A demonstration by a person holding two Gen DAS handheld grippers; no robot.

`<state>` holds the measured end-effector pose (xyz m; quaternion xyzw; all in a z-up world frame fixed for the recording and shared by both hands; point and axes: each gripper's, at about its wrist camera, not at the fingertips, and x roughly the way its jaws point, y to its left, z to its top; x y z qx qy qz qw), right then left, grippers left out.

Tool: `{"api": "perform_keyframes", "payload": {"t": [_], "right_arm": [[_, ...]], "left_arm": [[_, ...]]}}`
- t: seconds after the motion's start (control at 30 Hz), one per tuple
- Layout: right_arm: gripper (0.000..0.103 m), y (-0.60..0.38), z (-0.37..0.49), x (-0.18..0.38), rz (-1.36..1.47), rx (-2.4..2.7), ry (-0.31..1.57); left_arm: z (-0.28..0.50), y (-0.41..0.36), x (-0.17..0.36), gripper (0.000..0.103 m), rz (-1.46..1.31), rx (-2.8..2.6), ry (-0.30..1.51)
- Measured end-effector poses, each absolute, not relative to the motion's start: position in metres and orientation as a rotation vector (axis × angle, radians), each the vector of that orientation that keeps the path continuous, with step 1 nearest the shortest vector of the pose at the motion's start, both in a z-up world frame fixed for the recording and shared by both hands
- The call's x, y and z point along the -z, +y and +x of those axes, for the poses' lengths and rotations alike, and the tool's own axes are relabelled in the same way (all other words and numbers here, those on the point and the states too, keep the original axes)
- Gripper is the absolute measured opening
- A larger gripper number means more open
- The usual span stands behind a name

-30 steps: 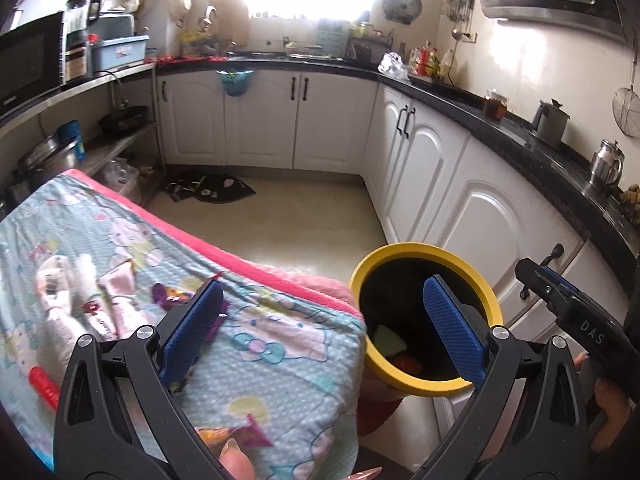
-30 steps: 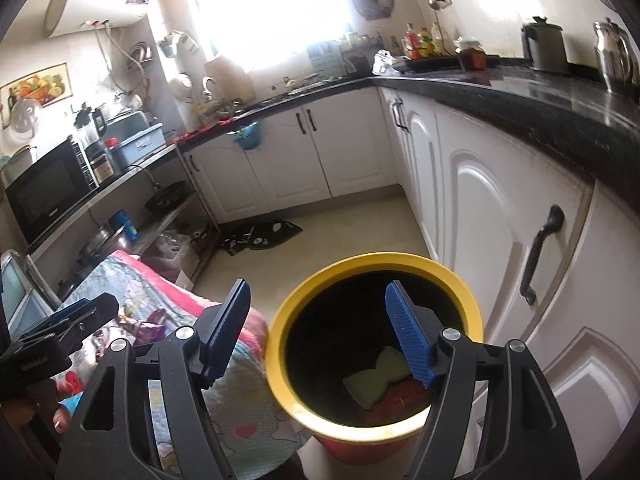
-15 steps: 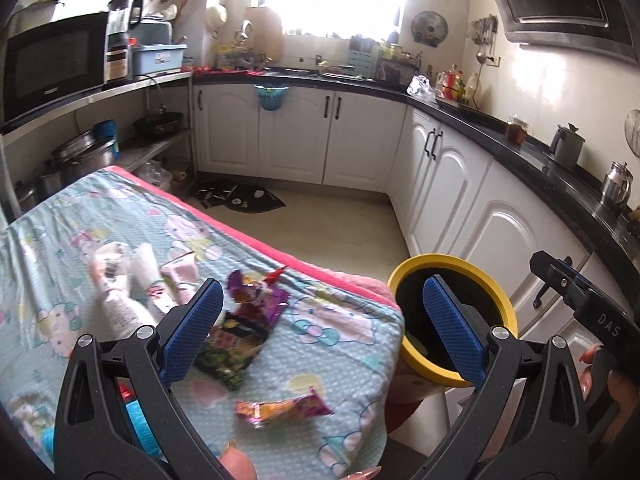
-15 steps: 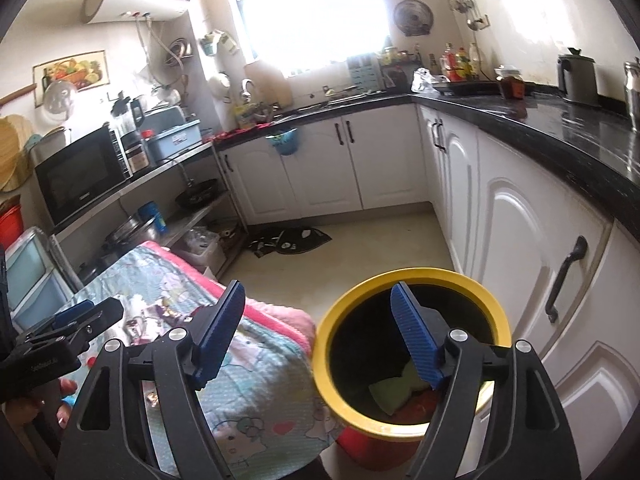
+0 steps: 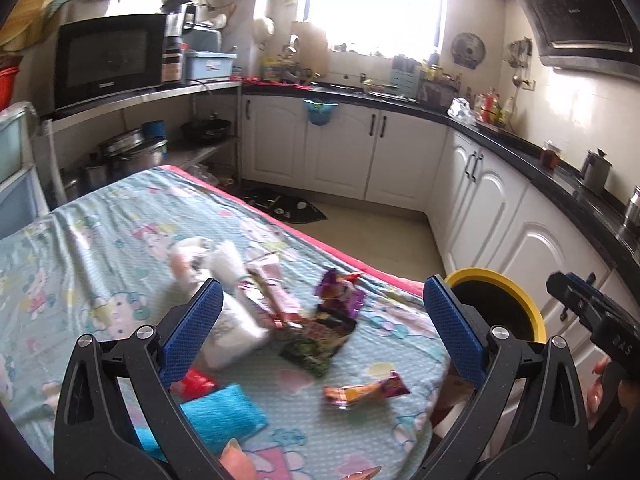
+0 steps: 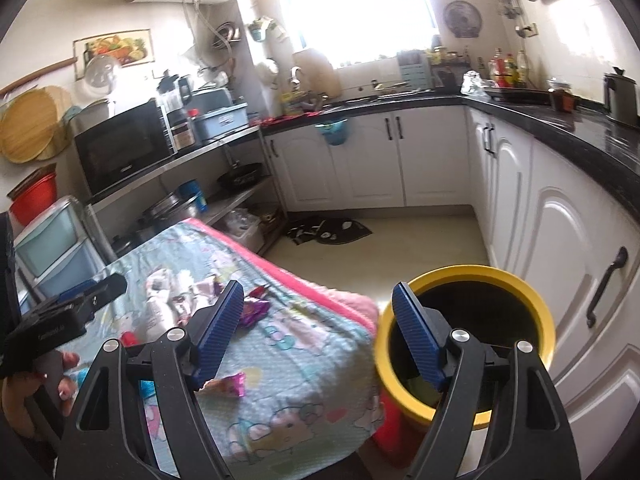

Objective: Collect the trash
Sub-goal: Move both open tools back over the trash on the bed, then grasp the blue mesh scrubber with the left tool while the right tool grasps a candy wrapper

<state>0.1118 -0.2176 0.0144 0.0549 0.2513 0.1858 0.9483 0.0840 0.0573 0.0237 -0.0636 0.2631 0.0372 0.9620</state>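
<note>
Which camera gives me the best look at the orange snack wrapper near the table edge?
The left wrist view: the orange snack wrapper lies unobstructed on the tablecloth, between the open left gripper fingers. The right wrist view shows only part of it, behind a gripper finger.

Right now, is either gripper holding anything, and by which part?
Nothing held. Left gripper is open above the wrappers; right gripper is open between table and bin.

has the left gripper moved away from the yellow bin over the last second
Yes. The left gripper has swung left: the yellow bin, earlier between its jaws, now sits beyond the right one, and wrappers on the table fill the gap.
</note>
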Motion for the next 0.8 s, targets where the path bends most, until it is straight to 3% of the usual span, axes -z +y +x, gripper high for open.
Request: {"api": "perform_keyframes", "payload": {"t": [0.47, 0.8], "right_arm": [[0.074, -0.161, 0.1, 0.005, 0.036, -0.533, 0.6], [0.074, -0.132, 0.109, 0.037, -0.009, -0.582, 0.697]], "left_arm": [[0.05, 0.116, -0.033, 0.092, -0.144, -0.193, 0.491], [0.026, 0.164, -0.001, 0.092, -0.216, -0.217, 0.556]]}}
